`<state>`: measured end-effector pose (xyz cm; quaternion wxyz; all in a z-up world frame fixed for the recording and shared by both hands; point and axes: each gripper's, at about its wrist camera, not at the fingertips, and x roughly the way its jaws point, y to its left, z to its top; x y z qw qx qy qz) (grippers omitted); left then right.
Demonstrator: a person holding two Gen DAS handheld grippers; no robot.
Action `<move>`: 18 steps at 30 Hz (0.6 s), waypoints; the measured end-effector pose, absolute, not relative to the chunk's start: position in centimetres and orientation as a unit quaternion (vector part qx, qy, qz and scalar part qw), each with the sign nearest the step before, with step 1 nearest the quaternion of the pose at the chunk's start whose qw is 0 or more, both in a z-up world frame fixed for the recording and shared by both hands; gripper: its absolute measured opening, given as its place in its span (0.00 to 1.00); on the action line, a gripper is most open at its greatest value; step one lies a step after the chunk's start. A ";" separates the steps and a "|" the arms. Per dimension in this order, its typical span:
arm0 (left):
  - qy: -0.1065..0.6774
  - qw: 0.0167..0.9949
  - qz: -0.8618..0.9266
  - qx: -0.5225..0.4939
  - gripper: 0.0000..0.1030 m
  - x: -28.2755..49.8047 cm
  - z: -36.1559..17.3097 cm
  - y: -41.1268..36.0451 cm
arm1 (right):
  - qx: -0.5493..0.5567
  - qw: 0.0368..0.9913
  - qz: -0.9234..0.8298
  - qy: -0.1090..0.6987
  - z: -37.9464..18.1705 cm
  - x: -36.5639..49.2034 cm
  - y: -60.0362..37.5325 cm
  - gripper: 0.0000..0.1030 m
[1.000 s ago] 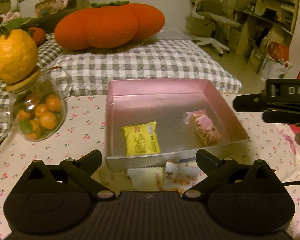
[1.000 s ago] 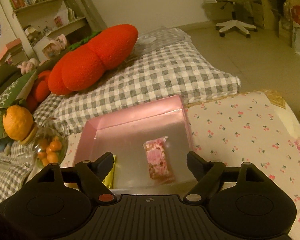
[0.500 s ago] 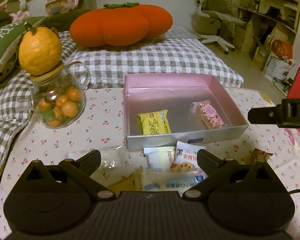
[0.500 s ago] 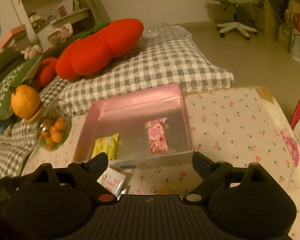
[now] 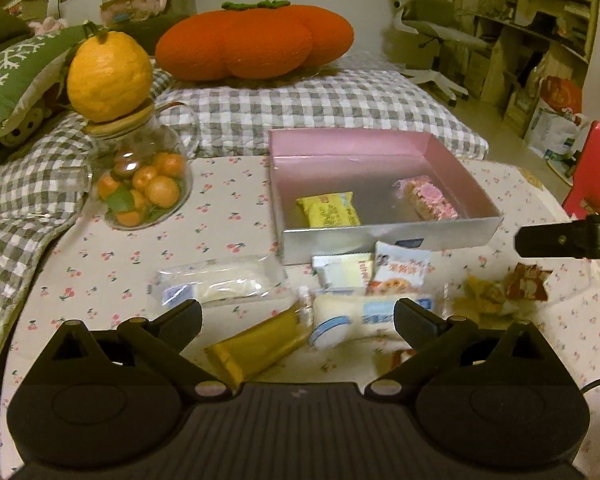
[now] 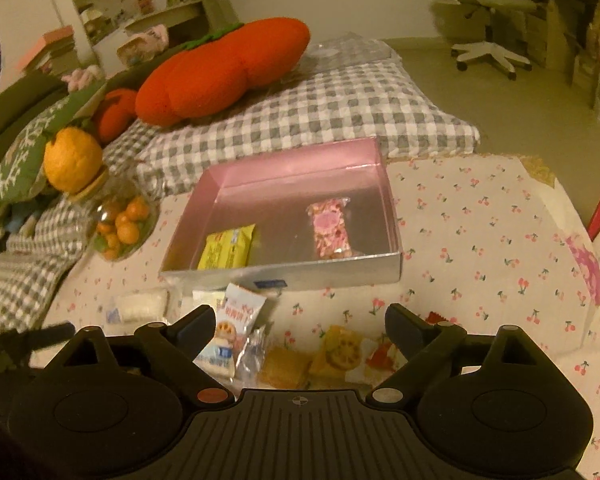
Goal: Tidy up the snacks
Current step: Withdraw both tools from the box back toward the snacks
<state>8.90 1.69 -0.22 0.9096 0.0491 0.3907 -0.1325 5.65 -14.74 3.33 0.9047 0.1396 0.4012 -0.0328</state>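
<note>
Left wrist view shows the left gripper (image 5: 298,314) with fingers spread wide, holding nothing, above loose snack packets (image 5: 364,276) lying just in front of the pink box (image 5: 388,238). Inside the box lie a yellow packet (image 5: 328,210) and a pink bar (image 5: 430,200). The right gripper (image 6: 300,320) is also released and empty, near the box front.

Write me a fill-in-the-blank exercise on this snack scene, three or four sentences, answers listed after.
1. The box holds ____ snacks: a yellow packet and a pink bar.
2. The glass jar has a large ____ fruit sitting on its lid.
3. Both the left gripper and the right gripper are ____.
4. The gold packet lies ____ the box.

Answers: two; yellow; open; outside
</note>
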 end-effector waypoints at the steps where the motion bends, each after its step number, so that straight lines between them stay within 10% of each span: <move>1: 0.390 0.910 -0.130 0.050 0.99 8.8 -0.3 2.0 | 0.135 0.905 -0.031 0.402 3.2 5.5 -14.6 0.91; 18: 0.379 0.913 -0.124 0.087 0.99 7.4 -2.7 6.6 | 0.051 0.919 0.005 0.390 0.9 2.4 -13.4 0.92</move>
